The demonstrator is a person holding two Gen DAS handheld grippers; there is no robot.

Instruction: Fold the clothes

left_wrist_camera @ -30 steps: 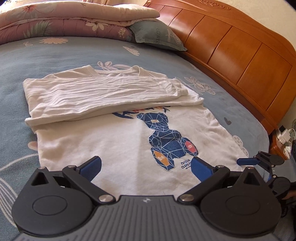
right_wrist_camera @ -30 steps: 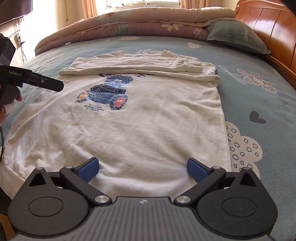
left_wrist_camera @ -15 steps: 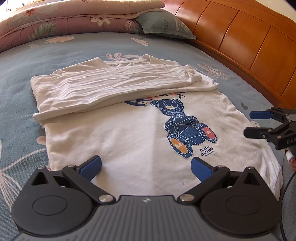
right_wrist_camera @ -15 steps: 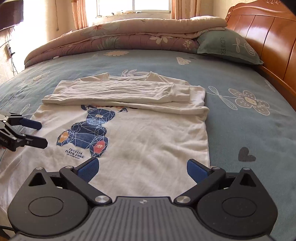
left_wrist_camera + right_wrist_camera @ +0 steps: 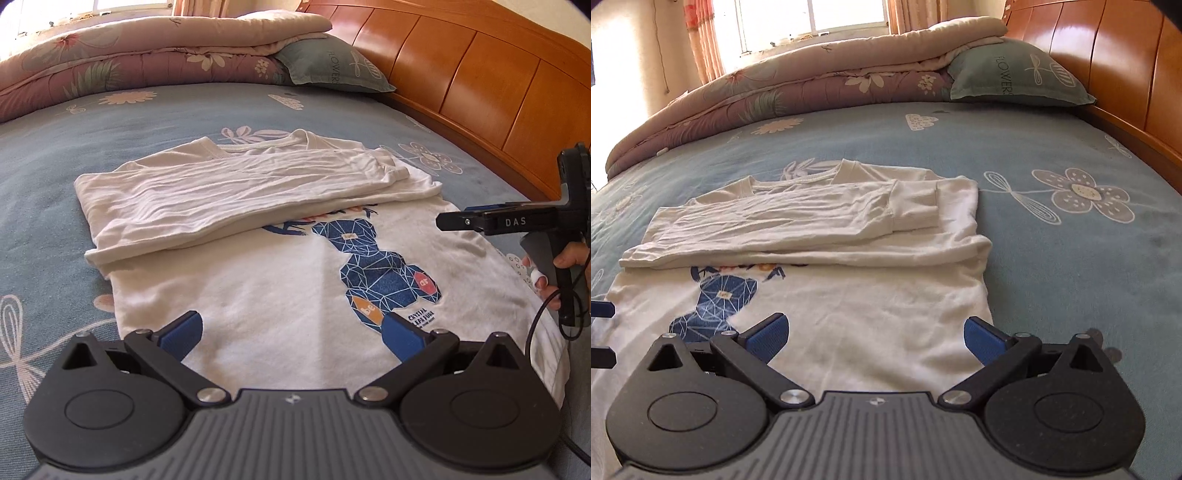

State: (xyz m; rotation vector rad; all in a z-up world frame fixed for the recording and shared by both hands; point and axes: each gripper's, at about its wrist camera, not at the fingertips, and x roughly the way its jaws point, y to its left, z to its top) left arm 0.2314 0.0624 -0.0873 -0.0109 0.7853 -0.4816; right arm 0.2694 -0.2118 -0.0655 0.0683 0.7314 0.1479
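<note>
**White shirt lies half folded on the bed, both tools spread wide**

We see the white long-sleeved shirt (image 5: 258, 295) lying flat on the blue bed sheet (image 5: 55, 155), a soft cloth printed with pale flowers. The shirt's knit is thin and creased; its two sleeves (image 5: 229, 192) lie folded straight across the chest in a long rumpled band, and the ribbed collar sits at twelve o'clock beyond them. A faceted blue bear print (image 5: 380, 266) with orange patches shows below the sleeves.

We hold the left hand-held gripper (image 5: 291, 332) low over the hem, its blue ridged pads spread wide with nothing between them. The right hand-held gripper (image 5: 873, 334) hovers over the shirt's right side near the hem, likewise spread and empty. From the left camera it appears at three o'clock, its black fingers level above the shirt's edge, with a hand (image 5: 565, 266) wrapped round the grey handle.

At twelve o'clock a thick floral quilt (image 5: 812, 88) is rolled along the bed's far side, beside a grey-green pillow (image 5: 1015, 77). A glossy panelled wooden headboard (image 5: 480, 81) curves along the right.
</note>
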